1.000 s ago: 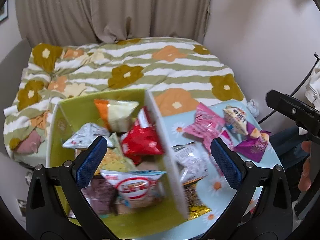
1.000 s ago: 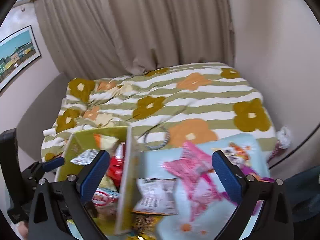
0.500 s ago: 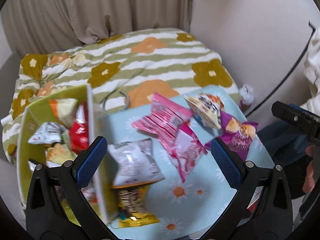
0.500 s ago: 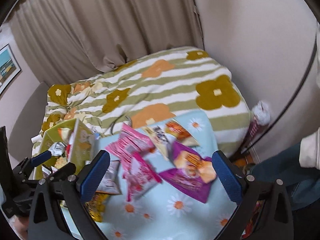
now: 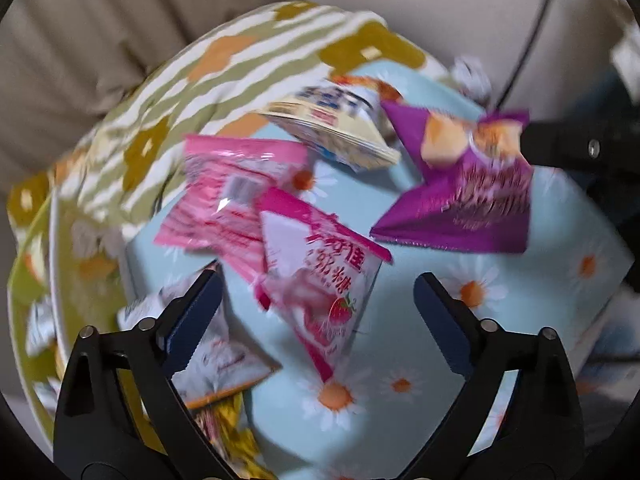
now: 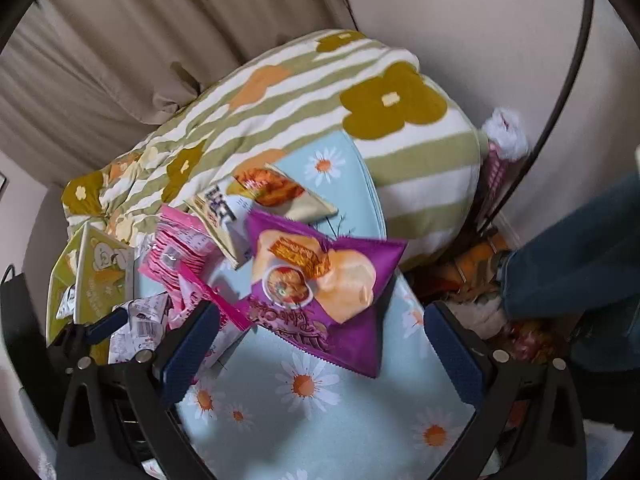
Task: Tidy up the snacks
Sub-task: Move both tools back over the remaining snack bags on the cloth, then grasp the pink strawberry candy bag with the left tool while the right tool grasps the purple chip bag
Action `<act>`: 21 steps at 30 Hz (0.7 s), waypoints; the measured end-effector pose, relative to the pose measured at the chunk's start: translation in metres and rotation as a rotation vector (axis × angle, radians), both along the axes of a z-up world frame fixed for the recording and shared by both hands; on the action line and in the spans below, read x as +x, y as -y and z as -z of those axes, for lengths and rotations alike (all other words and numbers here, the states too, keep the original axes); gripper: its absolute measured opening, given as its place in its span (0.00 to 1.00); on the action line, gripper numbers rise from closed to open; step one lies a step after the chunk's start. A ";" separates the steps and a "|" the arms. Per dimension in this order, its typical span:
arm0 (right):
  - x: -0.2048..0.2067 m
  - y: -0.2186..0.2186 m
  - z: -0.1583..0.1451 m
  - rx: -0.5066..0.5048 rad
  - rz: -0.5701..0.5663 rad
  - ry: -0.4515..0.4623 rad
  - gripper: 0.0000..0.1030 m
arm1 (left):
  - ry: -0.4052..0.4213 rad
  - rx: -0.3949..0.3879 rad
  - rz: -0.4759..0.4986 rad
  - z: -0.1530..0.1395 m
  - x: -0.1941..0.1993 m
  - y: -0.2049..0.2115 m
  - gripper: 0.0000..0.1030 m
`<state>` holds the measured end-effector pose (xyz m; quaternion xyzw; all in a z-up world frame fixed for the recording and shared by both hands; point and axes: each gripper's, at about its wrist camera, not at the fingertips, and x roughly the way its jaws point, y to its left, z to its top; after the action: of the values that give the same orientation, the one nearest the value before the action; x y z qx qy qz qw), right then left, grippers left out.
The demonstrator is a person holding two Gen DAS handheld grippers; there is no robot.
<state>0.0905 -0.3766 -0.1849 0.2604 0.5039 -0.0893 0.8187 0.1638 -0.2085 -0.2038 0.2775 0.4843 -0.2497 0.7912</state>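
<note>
Snack packets lie on a light blue daisy-print table [image 5: 520, 280]. My left gripper [image 5: 318, 308] is open and empty, hovering over a pink strawberry packet [image 5: 320, 276]. A second pink packet [image 5: 224, 200] lies behind it, a cream packet [image 5: 336, 124] farther back, a purple packet [image 5: 468, 196] to the right. My right gripper [image 6: 320, 340] is open and empty just above the purple packet [image 6: 320, 288]. The green box [image 6: 92, 280] with snacks stands at the left. A white packet [image 5: 208, 356] lies by the left finger.
A bed with a green striped flower blanket [image 6: 320, 108] lies behind the table. A curtain [image 6: 140, 40] hangs at the back. A person's blue-clad leg [image 6: 580, 264] is at the right. A thin dark metal hoop [image 6: 560, 92] stands by the wall.
Both grippers have swung right, away from the green box, and come down close over the loose packets on the table. Both stay open.
</note>
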 end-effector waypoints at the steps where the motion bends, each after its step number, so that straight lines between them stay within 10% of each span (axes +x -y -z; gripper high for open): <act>1: 0.000 -0.001 0.004 0.006 0.005 -0.005 0.99 | 0.004 0.012 0.027 0.004 0.000 0.004 0.93; 14: 0.002 -0.002 0.033 0.062 0.092 -0.035 0.99 | -0.069 0.088 0.102 0.044 0.019 0.022 0.91; 21: 0.005 -0.003 0.040 0.080 0.114 -0.042 0.99 | -0.096 0.105 0.106 0.055 0.019 0.019 0.69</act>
<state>0.0952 -0.3734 -0.2249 0.3192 0.5085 -0.1210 0.7905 0.1824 -0.2271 -0.2591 0.3316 0.5186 -0.2787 0.7371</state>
